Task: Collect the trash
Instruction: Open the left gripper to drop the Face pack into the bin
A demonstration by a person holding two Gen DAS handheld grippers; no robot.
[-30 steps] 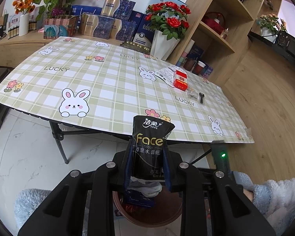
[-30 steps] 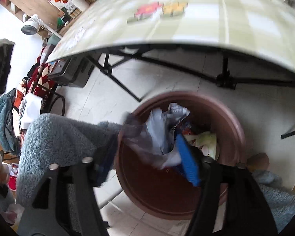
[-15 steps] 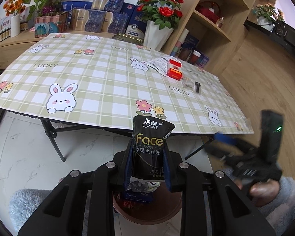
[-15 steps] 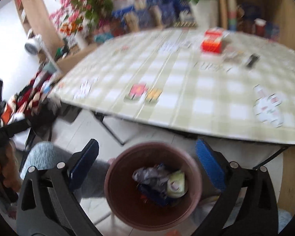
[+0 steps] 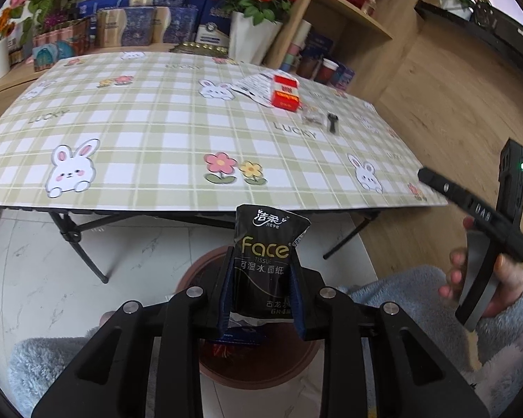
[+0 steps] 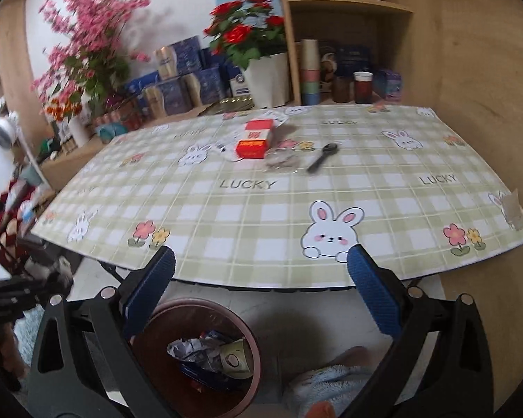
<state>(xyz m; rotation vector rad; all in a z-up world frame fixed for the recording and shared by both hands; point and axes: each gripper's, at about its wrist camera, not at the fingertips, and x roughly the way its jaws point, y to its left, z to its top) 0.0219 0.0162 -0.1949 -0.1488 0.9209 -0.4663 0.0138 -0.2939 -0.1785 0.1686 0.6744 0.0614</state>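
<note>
My left gripper [image 5: 261,299] is shut on a black "Face" tissue packet [image 5: 264,261] and holds it upright above the brown trash bin [image 5: 205,275] on the floor. My right gripper [image 6: 261,292] is open and empty, raised at the table's near edge; the bin [image 6: 177,310] below it holds crumpled wrappers [image 6: 205,355]. On the table lie a red box [image 6: 255,139], a clear crumpled wrapper [image 6: 280,160], a black small tool [image 6: 322,160] and printed paper [image 5: 252,83]. The right gripper's handle also shows in the left wrist view [image 5: 484,230].
The checked bunny tablecloth [image 6: 261,202] covers a folding table with black legs [image 5: 76,240]. A rose pot [image 6: 268,76], gift boxes [image 6: 177,80] and wooden shelves [image 6: 341,52] with cups stand behind. A small clear scrap [image 6: 514,209] sits at the table's right edge.
My right gripper let go of crumpled trash into the bin, opened, and rose to face the table. My left gripper kept hold of the tissue packet over the bin.
</note>
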